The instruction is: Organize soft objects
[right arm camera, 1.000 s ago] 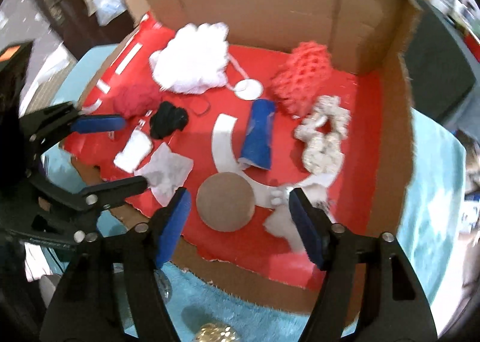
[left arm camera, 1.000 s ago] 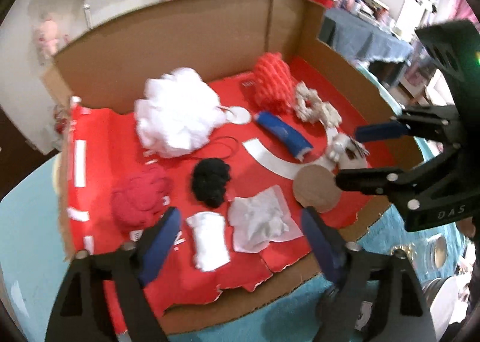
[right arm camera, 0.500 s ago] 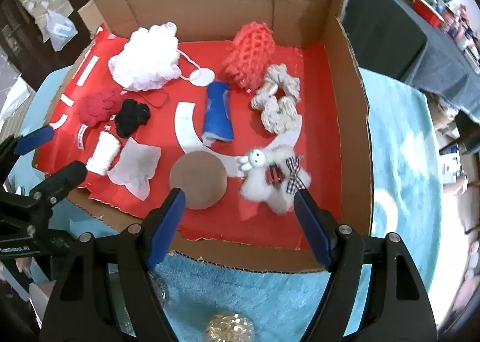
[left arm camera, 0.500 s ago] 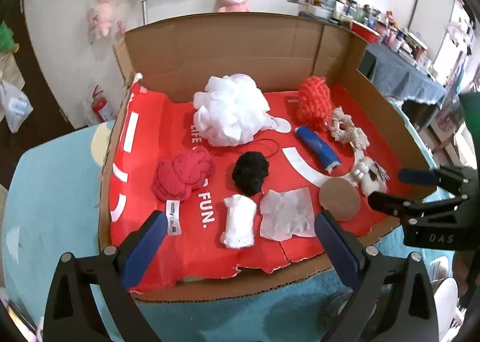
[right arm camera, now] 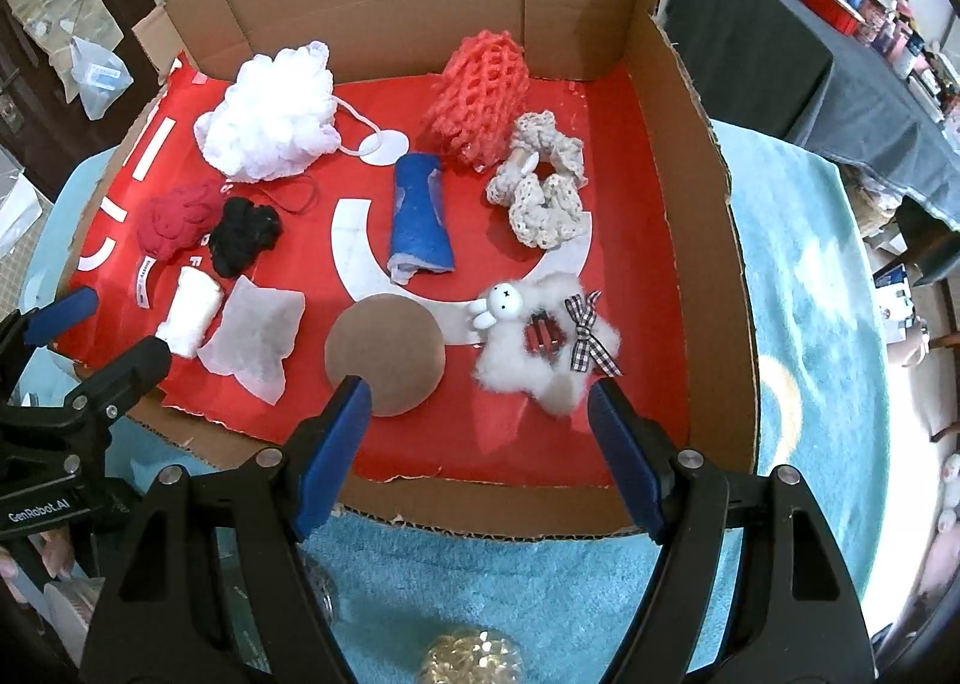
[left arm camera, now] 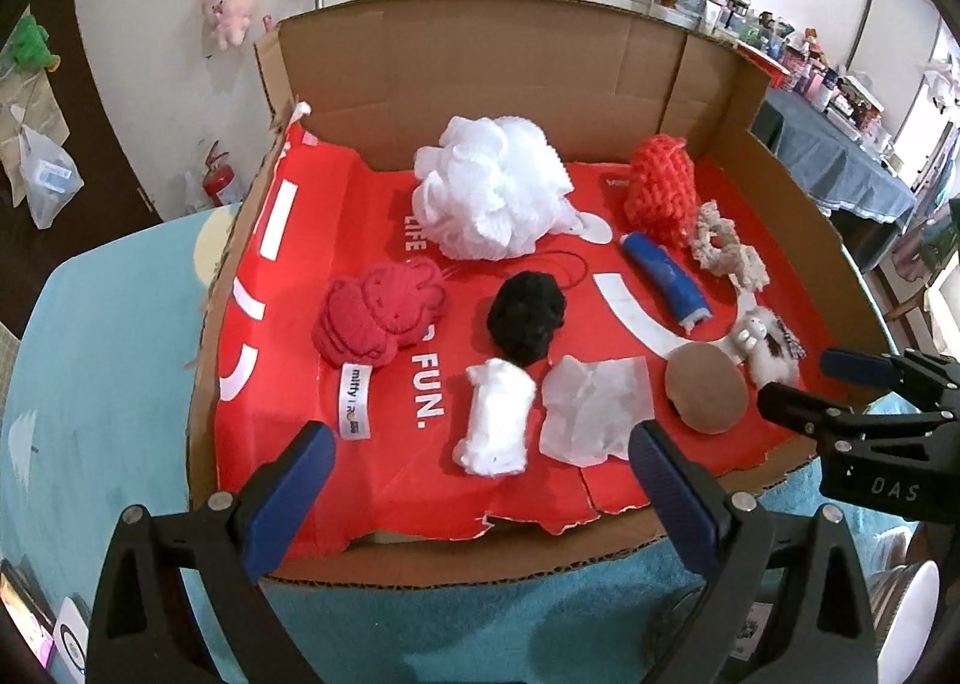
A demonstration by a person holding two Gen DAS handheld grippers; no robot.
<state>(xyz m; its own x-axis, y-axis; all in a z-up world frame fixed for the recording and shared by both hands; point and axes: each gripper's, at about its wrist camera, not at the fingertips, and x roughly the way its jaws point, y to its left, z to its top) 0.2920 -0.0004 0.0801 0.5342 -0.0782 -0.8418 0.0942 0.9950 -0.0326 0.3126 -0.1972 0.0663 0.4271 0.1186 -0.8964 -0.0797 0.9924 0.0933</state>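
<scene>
— Left wrist view: we hold the left tool (left arm camera: 477, 465) spread wide, nothing in it, over the low front edge of the cardboard box (left arm camera: 480, 84); three tall walls close the rest.

— The right tool (right arm camera: 480, 402) is also released and empty, above the brown disc (right arm camera: 384, 351) and fluffy bunny clip (right arm camera: 540, 348).

— We count ten soft things on the red liner (left arm camera: 384, 480), one of each, including a white pouf (left arm camera: 492, 198), black ball (left arm camera: 528, 315) and blue roll (right arm camera: 417, 219).

— Open liner lies along the front. The box sits on a teal rug (right arm camera: 798, 324).
</scene>
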